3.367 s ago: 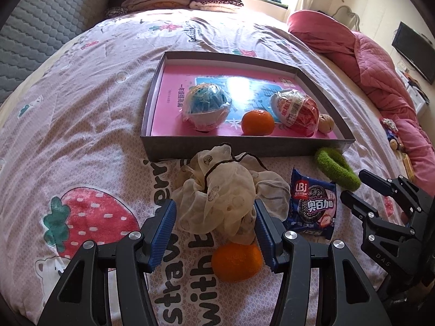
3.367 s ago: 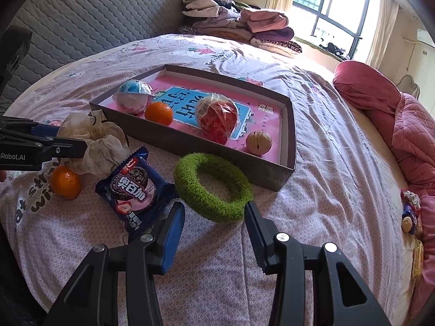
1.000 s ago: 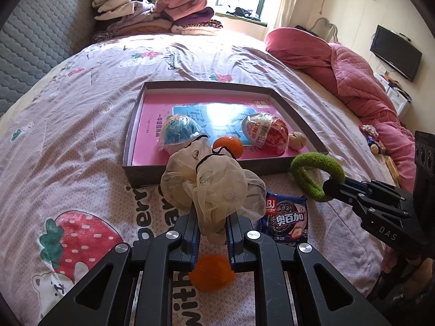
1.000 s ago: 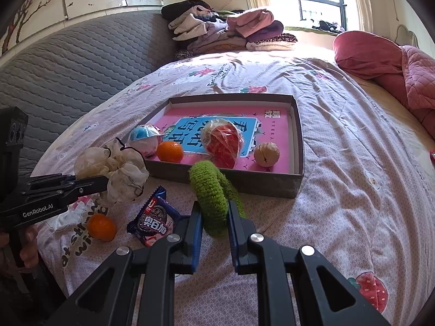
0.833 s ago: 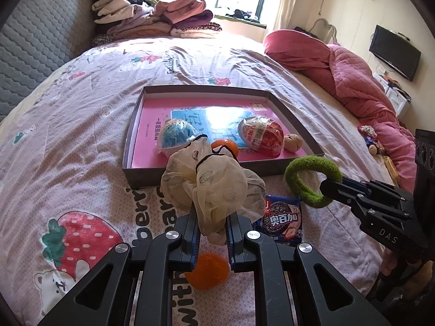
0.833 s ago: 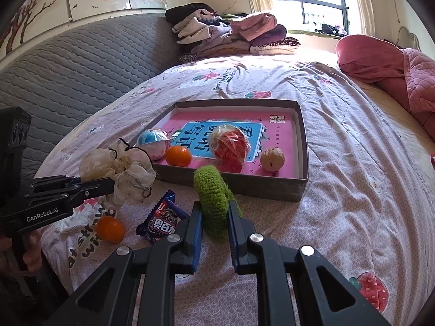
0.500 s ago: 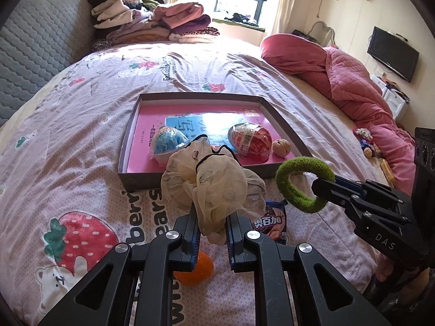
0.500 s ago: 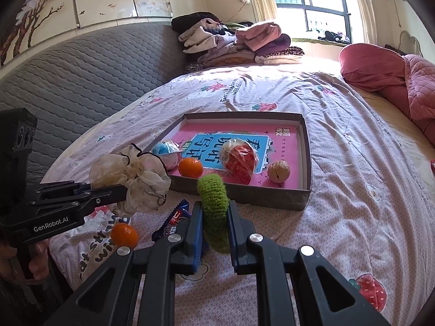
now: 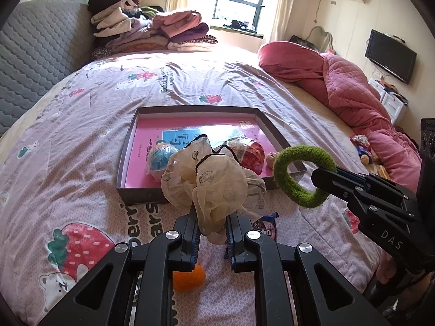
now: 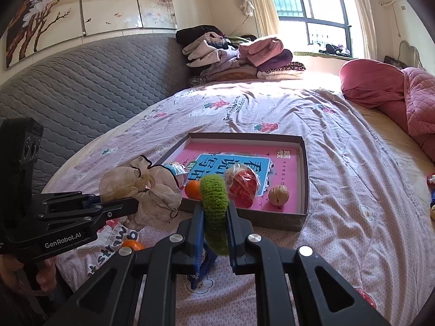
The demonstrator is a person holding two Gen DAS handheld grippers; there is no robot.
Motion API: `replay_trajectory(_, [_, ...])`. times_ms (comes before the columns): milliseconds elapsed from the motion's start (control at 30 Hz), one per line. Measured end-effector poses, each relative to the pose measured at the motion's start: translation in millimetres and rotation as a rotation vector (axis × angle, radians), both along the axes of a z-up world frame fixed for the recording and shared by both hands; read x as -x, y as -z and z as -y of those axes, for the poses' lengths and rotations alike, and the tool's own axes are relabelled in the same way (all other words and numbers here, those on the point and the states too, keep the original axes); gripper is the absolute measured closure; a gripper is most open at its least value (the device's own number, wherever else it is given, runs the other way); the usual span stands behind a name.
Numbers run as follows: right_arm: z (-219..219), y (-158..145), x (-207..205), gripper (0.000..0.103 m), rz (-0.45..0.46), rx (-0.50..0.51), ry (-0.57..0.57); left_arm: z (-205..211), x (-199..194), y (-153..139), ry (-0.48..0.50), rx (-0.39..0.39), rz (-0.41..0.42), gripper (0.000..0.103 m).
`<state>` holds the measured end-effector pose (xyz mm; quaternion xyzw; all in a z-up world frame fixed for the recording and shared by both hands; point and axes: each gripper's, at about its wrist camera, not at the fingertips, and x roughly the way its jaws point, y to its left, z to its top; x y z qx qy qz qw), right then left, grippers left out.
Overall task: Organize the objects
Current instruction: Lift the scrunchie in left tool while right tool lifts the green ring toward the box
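Note:
My left gripper (image 9: 211, 224) is shut on a cream gauze scrunchie (image 9: 209, 182), held above the bed in front of the grey tray (image 9: 141, 195). My right gripper (image 10: 215, 218) is shut on a green fuzzy hair ring (image 10: 214, 195), held up near the tray's front wall (image 10: 272, 220). The ring also shows in the left wrist view (image 9: 299, 179), and the scrunchie in the right wrist view (image 10: 146, 193). The tray holds a blue wrapped ball (image 9: 159, 159), a red wrapped ball (image 10: 243, 186), an orange (image 10: 192, 190) and a walnut (image 10: 277, 194).
An orange (image 9: 189, 277) and a snack packet (image 9: 265, 224) lie on the bedsheet below my grippers. Folded clothes (image 9: 152, 32) are stacked at the far end. A pink quilt (image 9: 353, 92) lies at the right. A grey padded headboard (image 10: 81, 87) runs along the left.
Both grippers have risen higher above the bed with the scrunchie and the green ring held. The orange and packet on the sheet sit lower in view.

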<state>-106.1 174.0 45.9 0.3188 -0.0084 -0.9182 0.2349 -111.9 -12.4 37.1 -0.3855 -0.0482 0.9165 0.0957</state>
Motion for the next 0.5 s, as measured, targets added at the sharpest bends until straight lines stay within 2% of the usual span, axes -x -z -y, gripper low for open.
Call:
replay_trajectory(267, [3.0, -19.2, 5.8, 0.088, -0.04, 0.003, 0.0, -1.4, 10.1, -9.8, -0.008, 0.002, -0.015, 0.087])
replay_trajectory(500, [-1.0, -21.1, 12.4, 0.088, -0.032, 0.017, 0.014, -5.0, 17.0, -17.8, -0.016, 0.017, -0.039, 0.087])
